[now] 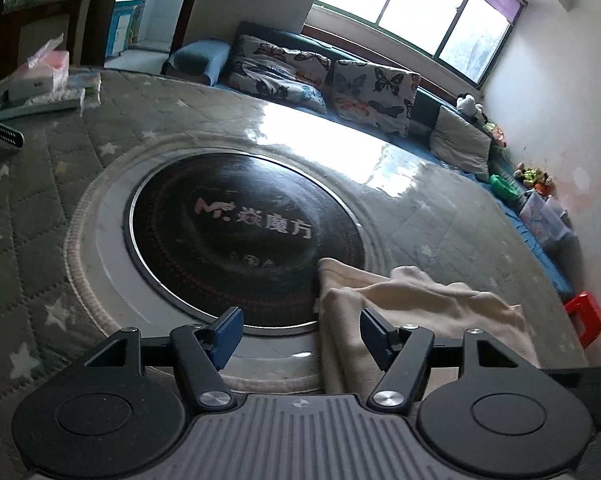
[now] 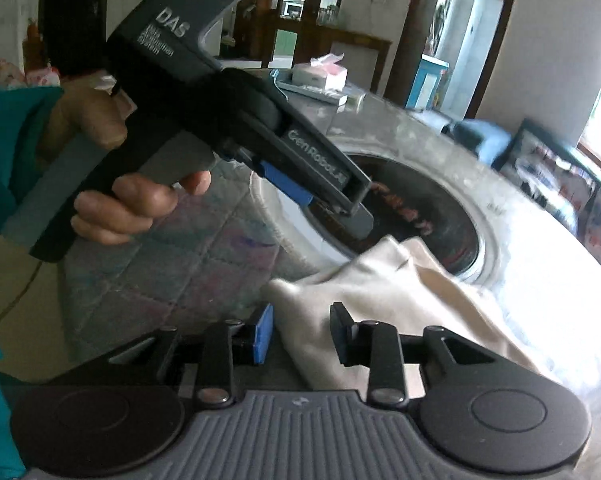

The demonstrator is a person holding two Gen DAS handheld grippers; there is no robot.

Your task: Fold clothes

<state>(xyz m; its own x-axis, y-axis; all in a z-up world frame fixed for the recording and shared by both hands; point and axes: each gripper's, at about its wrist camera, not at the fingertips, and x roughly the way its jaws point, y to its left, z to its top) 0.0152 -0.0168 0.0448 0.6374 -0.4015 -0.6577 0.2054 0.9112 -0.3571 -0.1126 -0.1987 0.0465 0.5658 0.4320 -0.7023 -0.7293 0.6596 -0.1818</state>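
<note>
Cream cloth (image 2: 384,300) under your spread right gripper (image 2: 302,336); left gripper (image 1: 300,334) spread too; grasp step pending, pinch edge next.

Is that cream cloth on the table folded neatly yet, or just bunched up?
Bunched up. The cream cloth lies in loose humps and wrinkles by the round black hotplate, with no flat, squared layers visible.

cream cloth (image 1: 416,300), butterfly-print cushions (image 1: 374,94), star-patterned quilted cover (image 1: 40,216).

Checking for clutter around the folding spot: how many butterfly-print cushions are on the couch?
2: the left butterfly cushion and the right butterfly cushion lean side by side under the window. Others may be hidden.
</note>
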